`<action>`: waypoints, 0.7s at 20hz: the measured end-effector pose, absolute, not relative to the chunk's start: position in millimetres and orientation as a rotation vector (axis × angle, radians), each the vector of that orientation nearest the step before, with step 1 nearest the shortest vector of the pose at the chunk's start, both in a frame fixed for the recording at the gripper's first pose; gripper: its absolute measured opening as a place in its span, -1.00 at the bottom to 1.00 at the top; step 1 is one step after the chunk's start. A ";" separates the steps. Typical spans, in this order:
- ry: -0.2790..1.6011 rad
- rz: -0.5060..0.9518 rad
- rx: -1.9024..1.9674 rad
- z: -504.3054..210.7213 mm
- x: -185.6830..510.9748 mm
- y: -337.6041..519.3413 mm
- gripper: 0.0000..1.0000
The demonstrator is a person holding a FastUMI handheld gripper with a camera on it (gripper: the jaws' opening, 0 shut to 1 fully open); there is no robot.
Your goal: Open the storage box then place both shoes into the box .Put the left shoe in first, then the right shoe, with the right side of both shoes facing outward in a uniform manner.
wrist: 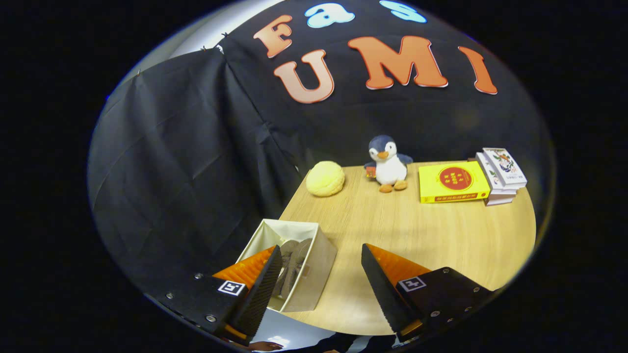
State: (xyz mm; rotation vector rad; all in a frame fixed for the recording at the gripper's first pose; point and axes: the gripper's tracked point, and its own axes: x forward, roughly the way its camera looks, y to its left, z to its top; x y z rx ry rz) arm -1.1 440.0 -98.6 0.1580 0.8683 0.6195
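The white storage box point(314, 255) stands open on the wooden table point(431, 235), near its left front corner. Inside it I see grey shoes point(293, 267) lying on edge, soles showing; how many I cannot tell. My gripper point(321, 255) is open, held above the table with nothing between its fingers. The left finger point(262, 284) hangs over the box's near left part and hides some of it. The right finger point(382, 289) is over bare table to the right of the box.
At the table's far side sit a yellow bun-shaped cushion point(325, 178), a plush penguin point(388, 164), a yellow book point(454, 182) and a stack of books point(501, 175). Black cloth walls the booth behind and to the left. A person's hand point(262, 346) shows below the fingers.
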 end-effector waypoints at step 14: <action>0.156 0.377 0.077 5.1 79.3 236.5 0.96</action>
